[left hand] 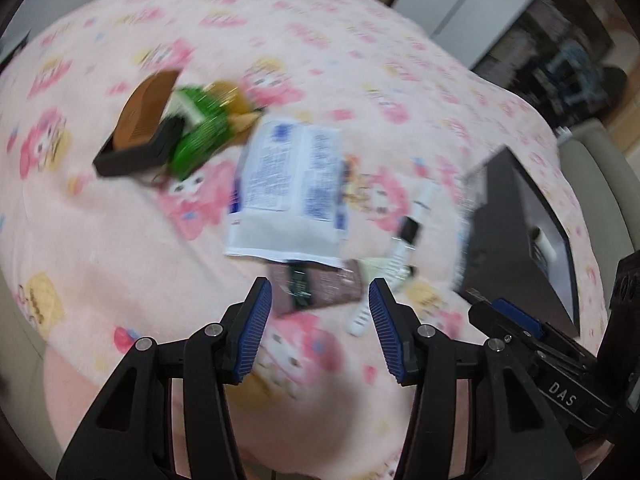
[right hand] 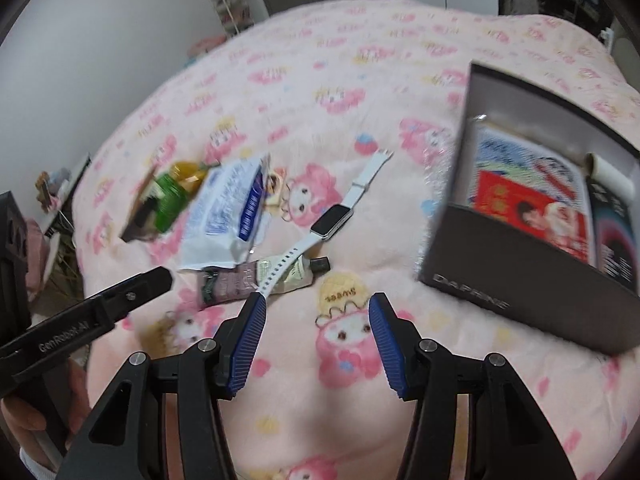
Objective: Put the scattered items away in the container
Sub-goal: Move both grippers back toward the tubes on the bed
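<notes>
Both claws, left gripper (left hand: 320, 316) and right gripper (right hand: 318, 332), hang released over the blanket (right hand: 360, 80). Box (right hand: 520, 272) sits right, partly cropped. Blurred packet (right hand: 228, 208) half covers the tube (right hand: 256, 280); watch (right hand: 332, 220) lies across it.

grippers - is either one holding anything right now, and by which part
Nothing is held: the left gripper and right gripper both stand open and empty above the blanket.

Pink cartoon-print blanket (right hand: 304, 80) over a bed. Lying directly on it: dark open box (right hand: 520, 280) at right; white smartwatch (right hand: 332, 220) mid-surface, strap across a tube (right hand: 256, 276); white-and-blue packet (right hand: 228, 212); green object (right hand: 170, 196) beside a brown comb (left hand: 146, 110), far left.
</notes>
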### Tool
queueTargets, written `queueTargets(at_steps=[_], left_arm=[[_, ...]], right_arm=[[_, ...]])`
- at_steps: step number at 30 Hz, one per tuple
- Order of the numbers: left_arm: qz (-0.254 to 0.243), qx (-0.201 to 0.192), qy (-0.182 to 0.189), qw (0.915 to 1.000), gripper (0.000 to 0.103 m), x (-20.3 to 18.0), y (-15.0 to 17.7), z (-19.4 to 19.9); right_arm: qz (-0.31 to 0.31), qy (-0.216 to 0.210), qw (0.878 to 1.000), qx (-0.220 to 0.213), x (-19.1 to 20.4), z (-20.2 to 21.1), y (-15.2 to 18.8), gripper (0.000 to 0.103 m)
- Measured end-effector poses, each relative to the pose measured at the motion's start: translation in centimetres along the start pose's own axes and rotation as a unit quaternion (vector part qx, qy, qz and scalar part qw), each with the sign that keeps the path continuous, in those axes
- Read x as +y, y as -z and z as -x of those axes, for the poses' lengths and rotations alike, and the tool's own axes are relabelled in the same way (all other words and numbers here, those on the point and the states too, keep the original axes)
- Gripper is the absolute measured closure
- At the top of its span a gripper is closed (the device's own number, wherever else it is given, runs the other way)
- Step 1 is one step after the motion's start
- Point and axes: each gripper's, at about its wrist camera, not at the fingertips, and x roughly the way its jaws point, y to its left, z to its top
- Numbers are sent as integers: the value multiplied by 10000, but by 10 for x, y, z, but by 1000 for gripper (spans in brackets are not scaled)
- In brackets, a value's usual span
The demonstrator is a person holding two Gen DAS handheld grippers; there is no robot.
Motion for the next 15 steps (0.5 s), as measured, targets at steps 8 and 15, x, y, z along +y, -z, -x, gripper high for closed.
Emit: queueTargets(at_steps=[8, 15], left_arm=[[36, 475, 531, 9975, 52, 21, -4, -34], [-15, 345, 604, 9976, 52, 24, -1, -44]], right_arm=[[207, 99, 9991, 366, 27, -57, -18, 53], [293, 549, 9972, 427, 34, -84, -14, 52]])
